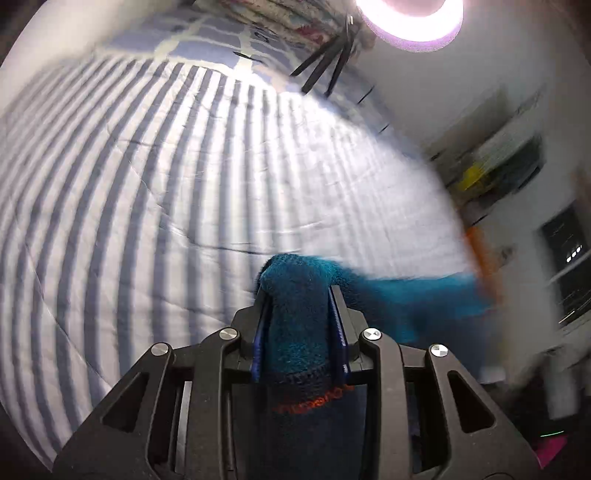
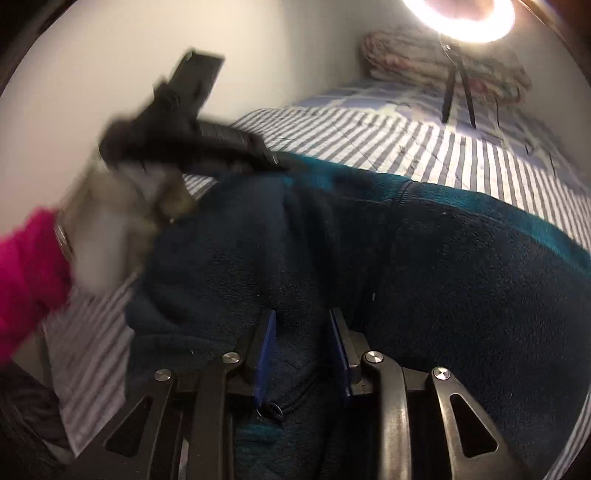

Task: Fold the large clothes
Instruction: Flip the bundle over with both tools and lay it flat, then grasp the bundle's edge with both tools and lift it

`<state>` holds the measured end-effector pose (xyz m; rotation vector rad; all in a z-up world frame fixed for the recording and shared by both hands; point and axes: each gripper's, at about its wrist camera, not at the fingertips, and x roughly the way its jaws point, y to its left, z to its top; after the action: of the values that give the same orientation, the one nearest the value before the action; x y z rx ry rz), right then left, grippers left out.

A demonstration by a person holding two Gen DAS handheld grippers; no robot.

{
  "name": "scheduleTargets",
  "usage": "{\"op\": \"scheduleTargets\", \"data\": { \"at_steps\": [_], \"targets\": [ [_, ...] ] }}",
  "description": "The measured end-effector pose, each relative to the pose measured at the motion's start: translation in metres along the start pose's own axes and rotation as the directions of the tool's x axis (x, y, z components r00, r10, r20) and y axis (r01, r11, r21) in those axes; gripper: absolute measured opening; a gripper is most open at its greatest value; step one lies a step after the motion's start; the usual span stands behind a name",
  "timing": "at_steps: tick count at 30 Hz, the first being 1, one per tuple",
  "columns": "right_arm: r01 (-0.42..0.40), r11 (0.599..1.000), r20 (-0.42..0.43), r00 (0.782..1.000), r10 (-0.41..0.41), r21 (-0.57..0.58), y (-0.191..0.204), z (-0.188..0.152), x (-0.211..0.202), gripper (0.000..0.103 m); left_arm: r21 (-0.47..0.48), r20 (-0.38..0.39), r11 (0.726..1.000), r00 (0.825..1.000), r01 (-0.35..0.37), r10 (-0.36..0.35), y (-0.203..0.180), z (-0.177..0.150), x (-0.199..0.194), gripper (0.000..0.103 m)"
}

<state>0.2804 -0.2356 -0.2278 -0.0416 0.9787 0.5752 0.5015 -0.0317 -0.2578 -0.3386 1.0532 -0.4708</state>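
- Left wrist view: left gripper (image 1: 298,295), black with blue pads, is clamped narrow on a bunched fold of the teal fleece garment (image 1: 295,325); the fabric fills the gap and humps over the fingertips.
- Garment runs off right as a blurred teal band, above the blue-and-white striped bed cover (image 1: 147,192).
- An orange-stitched hem sits near the camera, low between the jaws.
- Far end of the bed: glowing ring lamp (image 1: 410,18) on a black tripod (image 1: 325,70); blurred shelves (image 1: 495,155) at right.
- Right wrist view: right gripper (image 2: 303,332) is closed narrow on dark teal fleece, pads pressed into a fold, a cord loop near the jaw base.
- Garment spreads right over the striped cover.
- Left, blurred: the other black gripper grips the fleece's far edge, held by a hand (image 2: 103,236) in a pink fuzzy sleeve (image 2: 26,273).
- Folded patterned blankets (image 2: 436,59) far right.
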Motion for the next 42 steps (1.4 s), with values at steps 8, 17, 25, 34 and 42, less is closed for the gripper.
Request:
{"op": "scheduleTargets", "data": {
  "at_steps": [8,17,25,34,42],
  "targets": [
    [-0.127,0.991,0.092,0.988,0.124,0.034,-0.035,0.038,-0.058,0.031,0.018,0.069,0.993,0.991,-0.118,0.116,-0.003,0.006,-0.037,0.058],
    [0.099,0.976,0.138,0.982,-0.127,0.195,-0.111,0.057,-0.042,0.031,0.188,0.105,0.981,0.994,-0.049,0.03,-0.076,-0.004,-0.062,0.057],
    [0.087,0.944,0.086,0.989,-0.12,0.317,-0.165,0.04,0.003,0.031,0.174,0.034,0.981,0.996,-0.086,0.081,-0.046,-0.018,0.021,0.056],
    [-0.008,0.951,0.104,0.994,-0.025,0.309,-0.123,-0.002,-0.085,0.032,0.151,0.043,0.987,0.998,-0.055,0.049,-0.049,-0.043,-0.059,0.051],
    [0.037,0.969,-0.025,0.999,-0.032,0.245,-0.079,-0.067,-0.051,0.032,0.078,-0.065,0.993,0.994,-0.084,0.089,-0.016,-0.11,-0.041,0.055]
  ]
}}
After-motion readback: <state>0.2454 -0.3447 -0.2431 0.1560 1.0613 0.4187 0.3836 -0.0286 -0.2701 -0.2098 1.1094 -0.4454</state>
